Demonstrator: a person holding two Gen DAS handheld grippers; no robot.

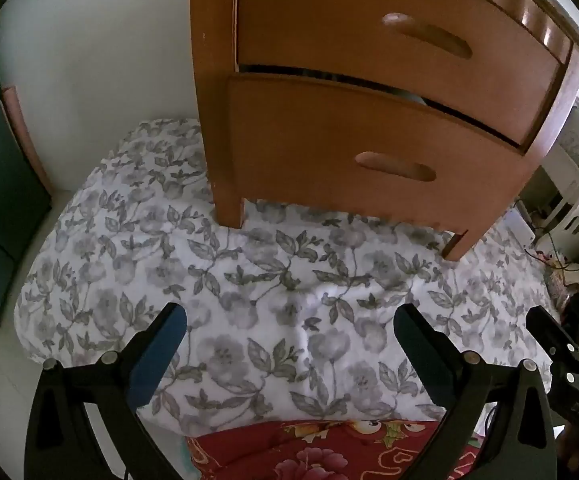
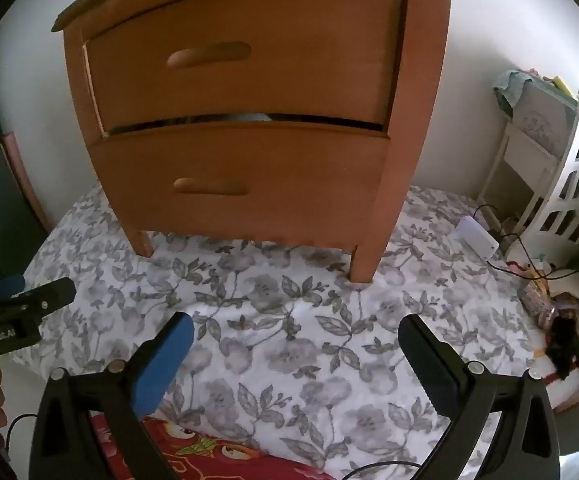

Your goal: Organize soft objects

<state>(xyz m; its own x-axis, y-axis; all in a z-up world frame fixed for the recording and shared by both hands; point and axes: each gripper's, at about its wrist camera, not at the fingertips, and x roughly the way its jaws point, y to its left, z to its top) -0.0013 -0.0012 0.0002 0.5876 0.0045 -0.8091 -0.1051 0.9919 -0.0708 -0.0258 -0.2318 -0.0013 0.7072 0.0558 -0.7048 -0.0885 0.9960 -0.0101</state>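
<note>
- Nearest, at the bottom edge of both views, lies a red cloth (image 1: 321, 452) with a flower and cartoon print; it sits on the near edge of the floral sheet, below and between the tongs.
- The left gripper (image 1: 289, 320) hangs tilted down over the sheet with its jaws spread wide and nothing between them; its blue pads (image 1: 157, 356) touch no cloth.
- The right gripper (image 2: 295, 332) is likewise tilted down, jaws released and empty, just beside the left one; each shows at the edge of the other's view.
- A white sheet (image 1: 249, 280) with grey flowers and leaves covers the surface under both tools, lightly creased near the middle.
- Further back, a wooden nightstand (image 2: 249, 140) stands with its legs on the sheet; it has two drawers, and the lower drawer (image 2: 241, 184) is pulled out a little, leaving a dark gap with something pale inside.
- To the far right, a white power strip (image 2: 477, 236) with cables lies on the sheet, near a white shelf (image 2: 561, 184).
- A plain white wall (image 1: 101, 48) closes the back.
</note>
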